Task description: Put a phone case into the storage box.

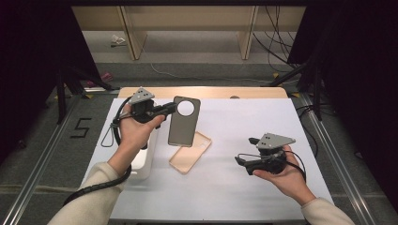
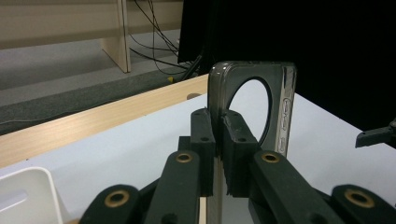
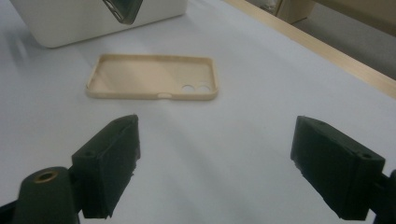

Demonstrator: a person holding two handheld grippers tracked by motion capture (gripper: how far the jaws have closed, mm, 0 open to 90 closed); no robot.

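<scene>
Near the table's (image 1: 234, 117) back-left corner, the left gripper (image 1: 170, 108) pinches the grey phone case (image 1: 184, 123). Its camera hole end points toward the back edge. The right gripper (image 1: 241, 162) gapes wide, holding nothing.

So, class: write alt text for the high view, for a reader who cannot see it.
The left gripper holds a grey phone case up above a white table, beside a beige case lying flat. The right gripper, jaws open, is held at the right; a white box sits at the left.

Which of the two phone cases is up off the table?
The dark grey case with the big round camera hole: the left gripper pinches its edge and holds it up. The beige case lies flat on the table.
</scene>
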